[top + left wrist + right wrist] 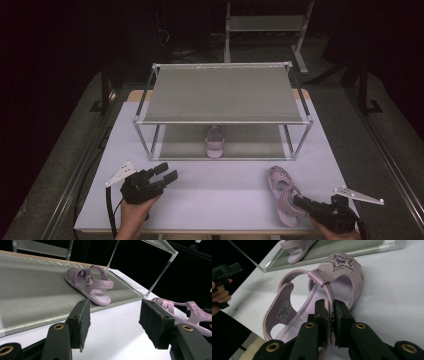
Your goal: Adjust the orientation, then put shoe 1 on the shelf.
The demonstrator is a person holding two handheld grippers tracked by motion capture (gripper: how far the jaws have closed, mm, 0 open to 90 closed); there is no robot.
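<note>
Right gripper (330, 315) pinching strap of sandal (283, 195) near rack (222, 121). Left gripper (112, 325) spread, empty. Risk: thin strap slips, sandal swings, drops short of rack shelf.

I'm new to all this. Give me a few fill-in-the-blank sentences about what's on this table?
1. One pink sandal sits on the rack's ____ shelf.
2. The second sandal lies on the ____.
3. The right gripper pinches that sandal's ____.
4. The left gripper's jaws are ____, holding nothing.

Missing words: lower; table; strap; open
</note>
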